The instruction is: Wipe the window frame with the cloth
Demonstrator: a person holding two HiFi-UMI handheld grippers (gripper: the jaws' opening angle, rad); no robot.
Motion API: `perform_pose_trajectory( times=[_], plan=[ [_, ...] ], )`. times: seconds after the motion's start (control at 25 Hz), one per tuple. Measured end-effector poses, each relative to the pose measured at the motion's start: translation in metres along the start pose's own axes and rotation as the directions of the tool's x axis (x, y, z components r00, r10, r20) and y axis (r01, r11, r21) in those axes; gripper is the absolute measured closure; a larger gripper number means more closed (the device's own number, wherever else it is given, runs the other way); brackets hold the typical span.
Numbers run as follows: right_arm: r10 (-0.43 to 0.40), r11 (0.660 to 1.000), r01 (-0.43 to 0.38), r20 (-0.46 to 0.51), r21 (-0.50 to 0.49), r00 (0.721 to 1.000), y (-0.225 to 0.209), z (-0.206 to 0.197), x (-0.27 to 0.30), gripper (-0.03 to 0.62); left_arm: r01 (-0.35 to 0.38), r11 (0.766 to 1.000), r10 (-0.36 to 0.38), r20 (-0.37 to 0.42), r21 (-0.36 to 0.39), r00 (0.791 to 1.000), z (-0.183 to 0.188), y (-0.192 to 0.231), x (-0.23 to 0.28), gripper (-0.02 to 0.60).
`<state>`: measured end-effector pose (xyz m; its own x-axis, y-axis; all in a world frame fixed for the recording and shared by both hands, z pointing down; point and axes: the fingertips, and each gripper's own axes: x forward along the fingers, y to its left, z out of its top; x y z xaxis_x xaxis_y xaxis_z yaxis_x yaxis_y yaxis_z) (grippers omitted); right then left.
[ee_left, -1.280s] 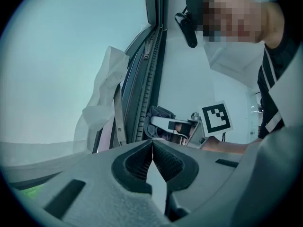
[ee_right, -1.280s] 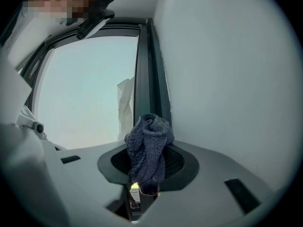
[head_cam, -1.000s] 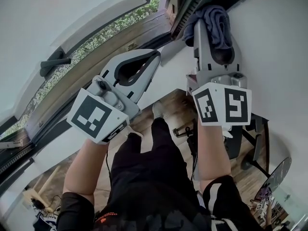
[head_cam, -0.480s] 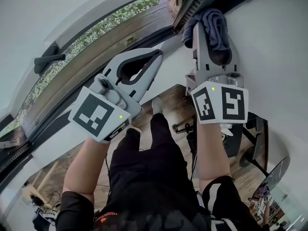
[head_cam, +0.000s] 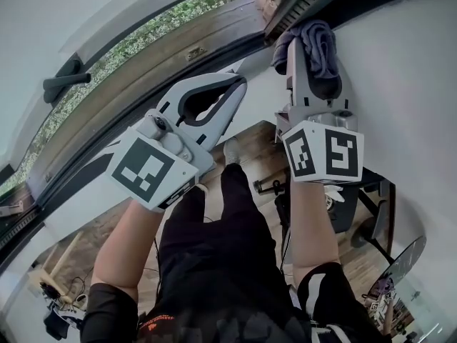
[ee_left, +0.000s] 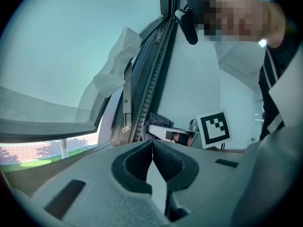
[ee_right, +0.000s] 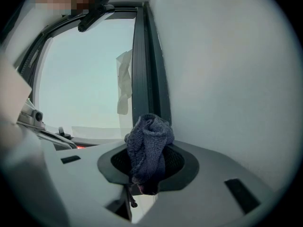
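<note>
Clamping one bunched cloth (ee_right: 148, 138) that hides its tips, the right claw (head_cam: 313, 57) sits by the window frame (ee_right: 147, 65); left claw (ee_left: 152, 145) closed, empty.

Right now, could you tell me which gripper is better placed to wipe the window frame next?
The right. The right gripper is shut on the cloth, close to the dark window frame. The left gripper is shut and holds nothing.

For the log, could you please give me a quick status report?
Right gripper shut on cloth, by window frame. Left gripper shut, empty. Nothing blocking.
</note>
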<state>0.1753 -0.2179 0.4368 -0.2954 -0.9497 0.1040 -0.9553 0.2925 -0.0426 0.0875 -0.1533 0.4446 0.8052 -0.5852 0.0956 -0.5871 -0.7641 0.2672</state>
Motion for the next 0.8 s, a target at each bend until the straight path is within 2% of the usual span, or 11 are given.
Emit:
perform_pose_trajectory(
  times=[0.8],
  plan=[
    [-0.025, 0.999, 0.027, -0.052, 0.035, 0.998, -0.004, -0.045, 0.004, 0.490, -0.021, 0.999, 0.020, -0.027, -0.043, 0.999, -0.029, 0.004, -0.007, 0.561]
  ],
)
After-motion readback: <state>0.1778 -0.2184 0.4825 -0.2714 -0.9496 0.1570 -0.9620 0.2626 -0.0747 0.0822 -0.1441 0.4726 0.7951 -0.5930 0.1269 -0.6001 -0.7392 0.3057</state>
